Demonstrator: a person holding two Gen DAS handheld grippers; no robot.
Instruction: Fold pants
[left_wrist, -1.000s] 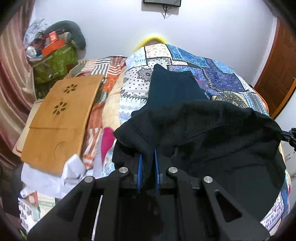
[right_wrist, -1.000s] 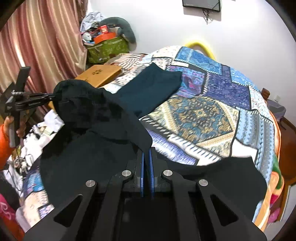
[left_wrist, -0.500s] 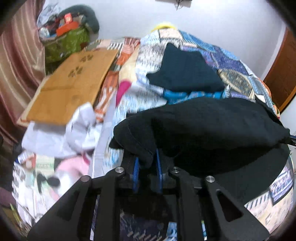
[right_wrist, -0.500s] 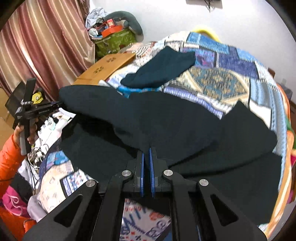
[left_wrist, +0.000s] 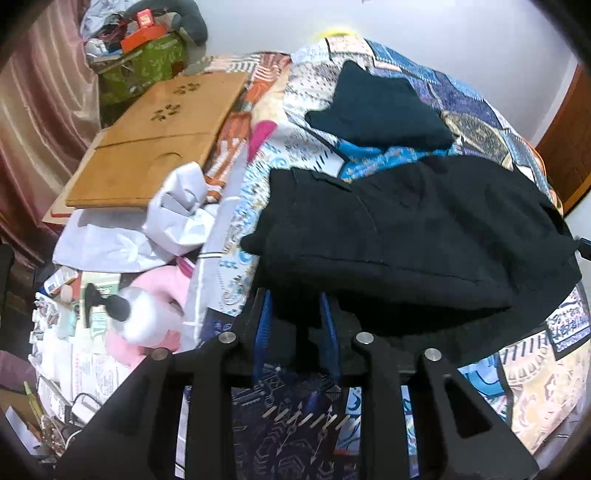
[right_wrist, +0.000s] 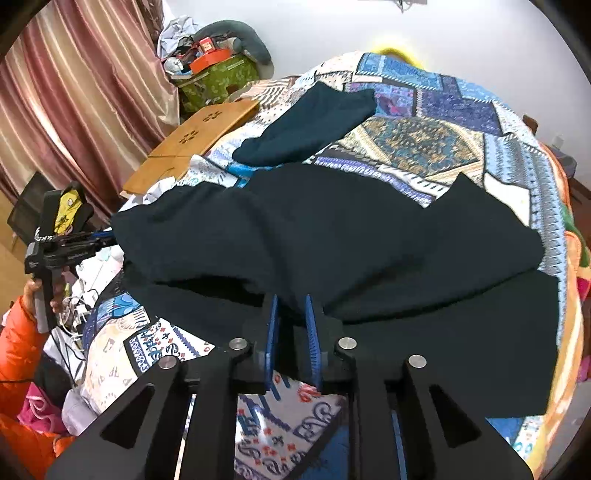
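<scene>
The black pants (left_wrist: 406, 229) lie folded over on themselves across the patchwork quilt (left_wrist: 291, 92). My left gripper (left_wrist: 295, 314) is at their near left edge. Its jaws are opening, and the blue pads (left_wrist: 263, 317) stand apart with slack black cloth between them. In the right wrist view the pants (right_wrist: 332, 236) spread wide, and my right gripper (right_wrist: 291, 319) is at their near edge. Its jaws are opening too, with loose fabric between the pads (right_wrist: 272, 325). The left gripper (right_wrist: 109, 235) shows there at the pants' left corner, held by a hand (right_wrist: 31, 291) in an orange sleeve.
A dark teal folded garment (left_wrist: 376, 110) lies farther up the quilt. A wooden lap tray (left_wrist: 155, 136) and white crumpled paper (left_wrist: 177, 210) sit left of the bed, with a green box (left_wrist: 144, 66) of clutter behind. Curtains (right_wrist: 74, 92) hang on the left.
Both grippers came down toward the near edge and laid the raised half of the pants flat over the lower half. Their pads, shut on cloth before, have parted.
</scene>
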